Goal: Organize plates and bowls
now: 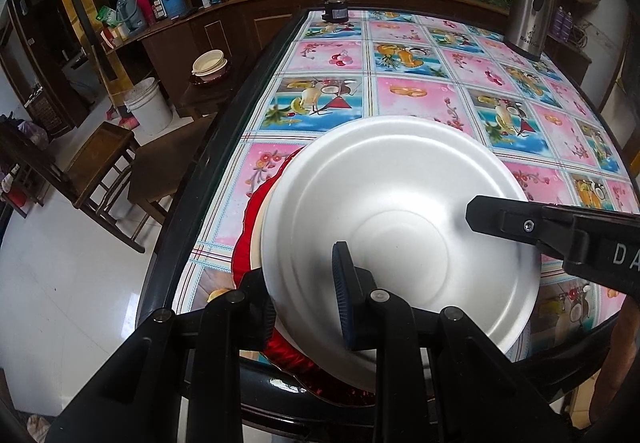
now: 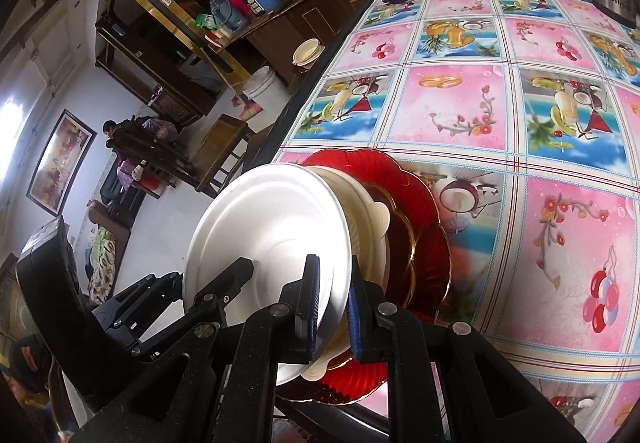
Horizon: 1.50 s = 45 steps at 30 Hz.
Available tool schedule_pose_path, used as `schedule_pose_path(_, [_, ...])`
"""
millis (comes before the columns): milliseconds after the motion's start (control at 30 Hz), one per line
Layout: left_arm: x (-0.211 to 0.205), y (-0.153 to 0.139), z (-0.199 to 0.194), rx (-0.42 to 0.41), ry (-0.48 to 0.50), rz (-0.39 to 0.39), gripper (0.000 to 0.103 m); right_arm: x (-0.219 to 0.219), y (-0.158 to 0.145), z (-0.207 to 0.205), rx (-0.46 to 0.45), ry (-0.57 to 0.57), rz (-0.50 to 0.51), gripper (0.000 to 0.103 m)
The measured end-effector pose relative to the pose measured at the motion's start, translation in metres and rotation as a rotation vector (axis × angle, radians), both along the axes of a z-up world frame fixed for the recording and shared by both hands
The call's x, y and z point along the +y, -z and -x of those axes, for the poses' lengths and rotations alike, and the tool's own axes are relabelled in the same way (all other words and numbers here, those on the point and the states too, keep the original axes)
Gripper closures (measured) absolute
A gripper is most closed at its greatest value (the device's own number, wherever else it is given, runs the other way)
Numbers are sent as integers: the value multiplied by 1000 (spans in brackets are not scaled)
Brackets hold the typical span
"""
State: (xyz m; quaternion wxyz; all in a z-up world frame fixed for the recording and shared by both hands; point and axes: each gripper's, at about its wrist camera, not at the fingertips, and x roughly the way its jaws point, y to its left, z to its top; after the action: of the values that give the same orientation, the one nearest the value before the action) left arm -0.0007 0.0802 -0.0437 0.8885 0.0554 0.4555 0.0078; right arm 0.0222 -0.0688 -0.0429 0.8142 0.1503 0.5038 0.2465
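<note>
A white shallow plate [image 1: 400, 219] rests tilted on a cream bowl with handles [image 2: 372, 219], which stands in a red glass plate [image 2: 416, 203] at the near left corner of the table [image 1: 412, 99]. My left gripper [image 1: 304, 307] is shut on the white plate's near rim, one blue pad inside the dish and the other finger under it. My right gripper [image 2: 334, 307] is shut on the rim at the plate's other side. It comes in from the right in the left wrist view, right gripper [image 1: 476, 219]. In the right wrist view the left gripper [image 2: 224, 283] shows at the plate's left edge.
A steel kettle [image 1: 528, 3] stands at the far right of the table and a small black object [image 1: 335, 11] at its far edge. Left of the table are wooden stools [image 1: 100, 159], a white bucket [image 1: 148, 107] and another cream bowl [image 1: 210, 63]. A person [image 2: 112, 131] sits far off.
</note>
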Motion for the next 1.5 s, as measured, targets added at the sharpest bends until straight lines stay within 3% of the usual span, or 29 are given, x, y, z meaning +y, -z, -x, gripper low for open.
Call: schedule_pose_path(1500, [5, -2, 1, -14, -7, -8, 80, 3, 3, -4, 3, -6, 11, 89])
